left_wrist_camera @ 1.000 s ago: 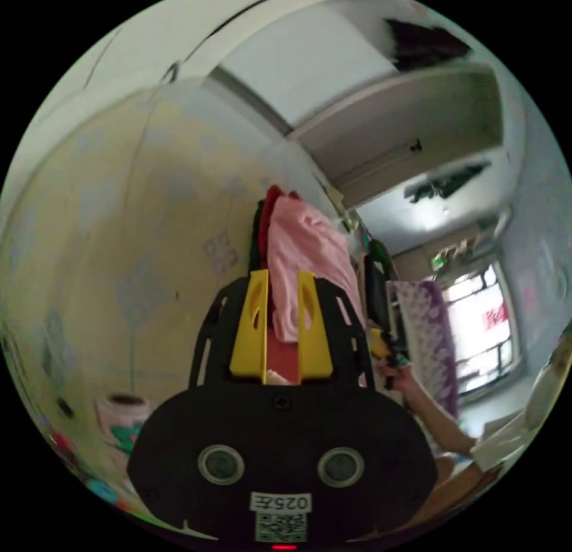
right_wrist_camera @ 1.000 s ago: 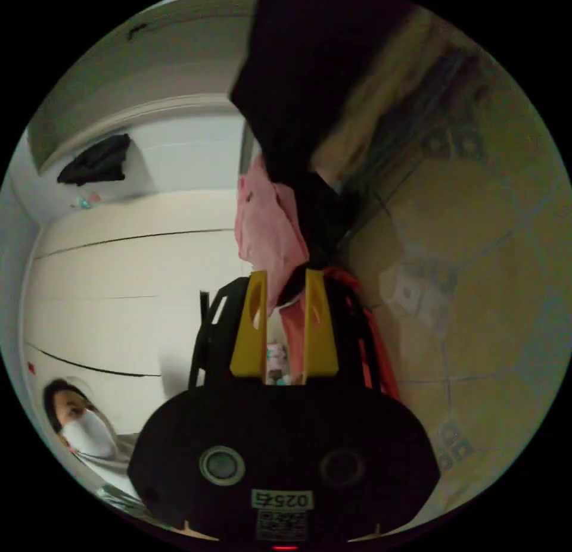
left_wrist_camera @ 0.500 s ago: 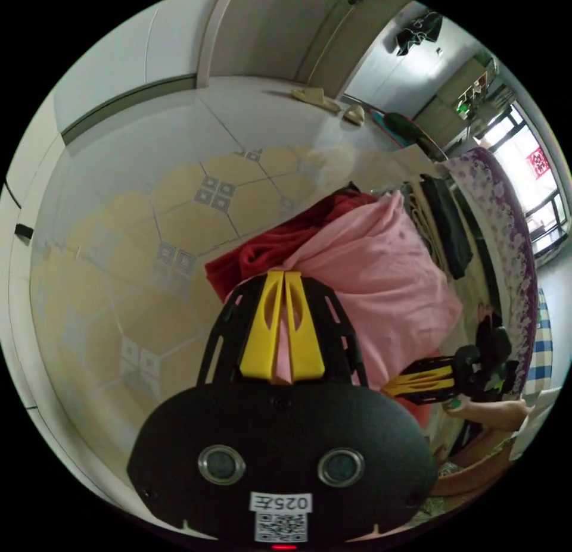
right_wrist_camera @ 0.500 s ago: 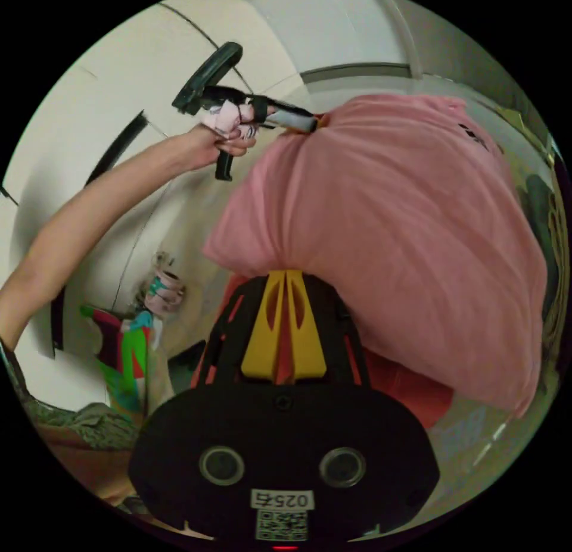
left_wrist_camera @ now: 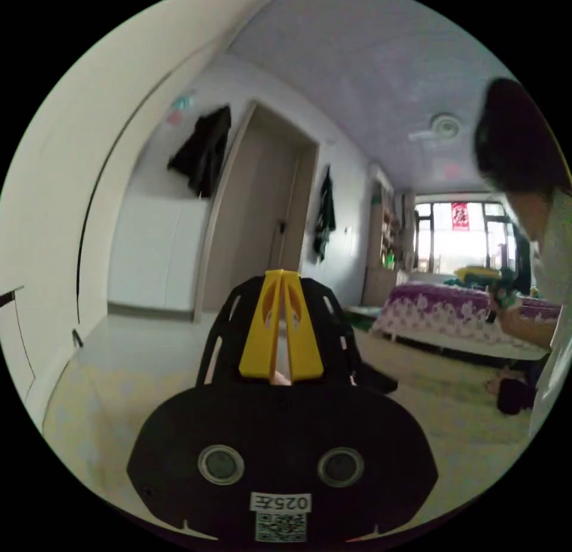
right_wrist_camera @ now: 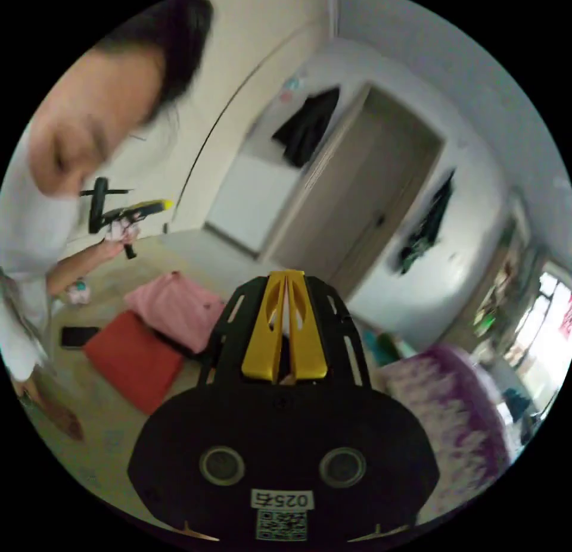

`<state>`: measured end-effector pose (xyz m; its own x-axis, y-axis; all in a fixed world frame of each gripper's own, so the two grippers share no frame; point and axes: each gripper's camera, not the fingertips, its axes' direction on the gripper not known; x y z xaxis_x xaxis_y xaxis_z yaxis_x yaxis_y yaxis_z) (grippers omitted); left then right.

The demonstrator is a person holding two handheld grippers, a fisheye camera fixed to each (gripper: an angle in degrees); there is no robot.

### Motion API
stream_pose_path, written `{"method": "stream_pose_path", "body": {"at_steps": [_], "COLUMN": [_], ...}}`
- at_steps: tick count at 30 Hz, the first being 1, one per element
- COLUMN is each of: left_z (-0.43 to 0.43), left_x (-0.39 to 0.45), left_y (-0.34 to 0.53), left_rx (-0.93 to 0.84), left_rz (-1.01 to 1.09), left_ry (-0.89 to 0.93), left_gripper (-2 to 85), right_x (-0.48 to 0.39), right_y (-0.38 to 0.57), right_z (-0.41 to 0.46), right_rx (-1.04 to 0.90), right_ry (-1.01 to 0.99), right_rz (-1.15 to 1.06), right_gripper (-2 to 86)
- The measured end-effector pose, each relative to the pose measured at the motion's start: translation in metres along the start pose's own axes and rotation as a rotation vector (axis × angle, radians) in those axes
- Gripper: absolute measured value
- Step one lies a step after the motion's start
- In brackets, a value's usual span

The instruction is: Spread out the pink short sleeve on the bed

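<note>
The pink short sleeve (right_wrist_camera: pixel 173 306) lies loosely on a yellow patterned sheet (right_wrist_camera: pixel 113 439), its near edge over a red garment (right_wrist_camera: pixel 132 361). My right gripper (right_wrist_camera: pixel 286 274) is raised above and to the right of it, jaws shut with nothing between them. Further left, a person's hand holds my left gripper (right_wrist_camera: pixel 143 206) up in the air, well apart from the pink garment. In the left gripper view, the left gripper (left_wrist_camera: pixel 281 273) points across the room with its jaws together. The right gripper (left_wrist_camera: pixel 491 284) appears blurred at the right edge, in a hand.
A black phone (right_wrist_camera: pixel 77 336) lies on the sheet beside the red garment. A bed with a purple cover (left_wrist_camera: pixel 453 314) stands to the right. A door (left_wrist_camera: pixel 256 230) and hanging dark clothes (left_wrist_camera: pixel 202 150) are ahead. The person's head (right_wrist_camera: pixel 101 117) is close at upper left.
Half a second ago both grippers were shut on the lifted pink garment. They have let go, it now lies on the sheet, and both views have swung up toward the room.
</note>
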<state>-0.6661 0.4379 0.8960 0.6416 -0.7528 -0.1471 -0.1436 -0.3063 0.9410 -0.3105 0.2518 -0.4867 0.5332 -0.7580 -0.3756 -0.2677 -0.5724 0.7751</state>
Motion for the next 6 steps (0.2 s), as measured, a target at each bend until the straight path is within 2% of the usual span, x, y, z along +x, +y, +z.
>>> {"method": "stream_pose_path", "body": {"at_steps": [1, 2, 3, 6], "left_z": [-0.014, -0.018, -0.019, 0.002], "left_x": [0.041, 0.061, 0.097, 0.180], "left_y": [-0.004, -0.005, -0.011, -0.025], "left_rx": [0.150, 0.200, 0.221, 0.092], "left_rz": [0.050, 0.071, 0.106, 0.127], "left_ry": [0.041, 0.070, 0.167, 0.425], "left_gripper": [-0.8, -0.8, -0.8, 0.5], "right_x": [0.024, 0.036, 0.055, 0.080], "right_y": [-0.022, -0.032, -0.045, -0.042], "right_z": [-0.069, -0.102, -0.165, -0.309], "right_rx": [0.030, 0.032, 0.031, 0.121], "right_ry": [0.135, 0.214, 0.386, 0.857], "right_rz": [-0.066, -0.069, -0.044, 0.039], "right_gripper": [-0.9, -0.9, -0.9, -0.9]}}
